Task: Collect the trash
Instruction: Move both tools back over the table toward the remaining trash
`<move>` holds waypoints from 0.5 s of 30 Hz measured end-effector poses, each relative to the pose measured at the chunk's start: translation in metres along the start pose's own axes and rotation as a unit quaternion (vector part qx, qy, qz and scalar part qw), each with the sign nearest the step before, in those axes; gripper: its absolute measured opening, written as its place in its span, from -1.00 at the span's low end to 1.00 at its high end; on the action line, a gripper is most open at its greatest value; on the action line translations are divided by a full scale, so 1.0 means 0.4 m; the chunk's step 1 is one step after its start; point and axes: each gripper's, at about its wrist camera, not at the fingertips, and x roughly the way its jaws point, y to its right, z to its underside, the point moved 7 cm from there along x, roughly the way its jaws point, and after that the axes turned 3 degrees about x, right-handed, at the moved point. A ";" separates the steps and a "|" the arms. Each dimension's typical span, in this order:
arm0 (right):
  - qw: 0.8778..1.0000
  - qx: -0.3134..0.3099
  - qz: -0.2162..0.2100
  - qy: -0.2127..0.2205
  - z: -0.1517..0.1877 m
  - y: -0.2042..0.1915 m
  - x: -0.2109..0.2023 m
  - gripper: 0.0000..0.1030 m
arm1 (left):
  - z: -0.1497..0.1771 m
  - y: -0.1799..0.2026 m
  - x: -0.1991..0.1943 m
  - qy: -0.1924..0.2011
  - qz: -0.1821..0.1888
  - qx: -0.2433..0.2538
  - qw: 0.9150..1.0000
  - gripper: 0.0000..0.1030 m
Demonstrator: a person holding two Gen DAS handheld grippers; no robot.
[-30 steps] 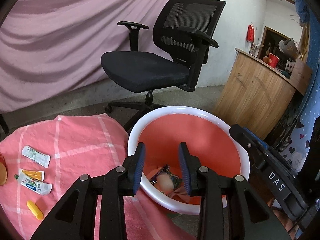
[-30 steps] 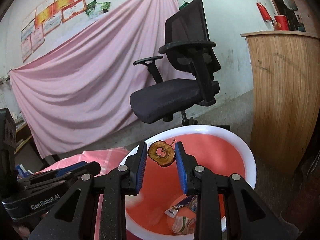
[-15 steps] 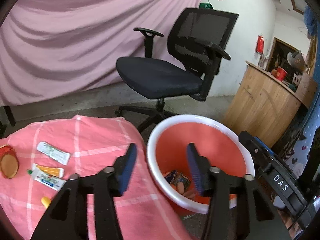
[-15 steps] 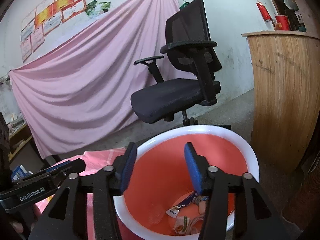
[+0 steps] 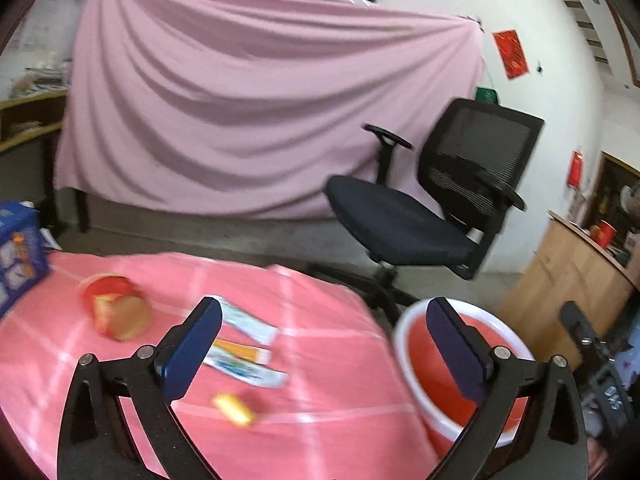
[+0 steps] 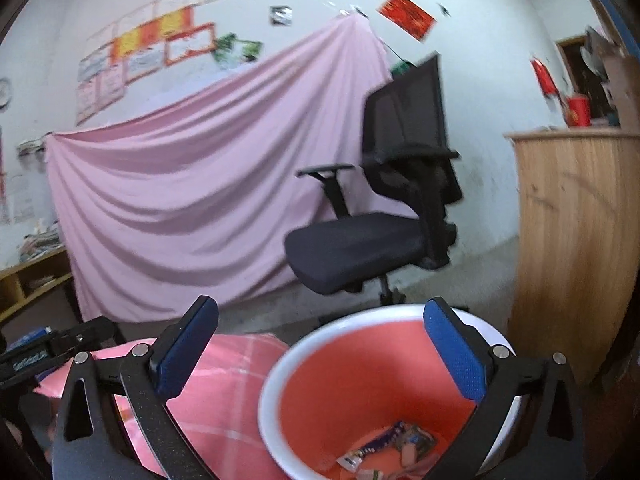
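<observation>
1. Left gripper: jaws just opened wide, nothing between them, aimed at the pink tablecloth.
2. Trash left there: red snack cup, three sachets, yellow piece.
3. Right gripper: jaws just opened, empty, over the bucket; wrappers inside.
4. Likely step: drop done. Next: reach a sachet.

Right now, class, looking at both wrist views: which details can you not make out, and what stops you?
- Print on the packets on the pink cloth, left wrist view: motion blur.
- What the yellow piece is, same view: blurred and small.
- Trash in the bucket, right wrist view: cut off by the bottom edge and the right gripper finger.
- Bucket contents, left wrist view: hidden by its wall and the left gripper.
</observation>
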 end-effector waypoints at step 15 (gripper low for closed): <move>0.990 -0.074 -0.107 0.060 0.004 -0.300 -0.026 1.00 | -0.008 -0.256 -0.194 0.091 -0.117 0.018 0.989 0.95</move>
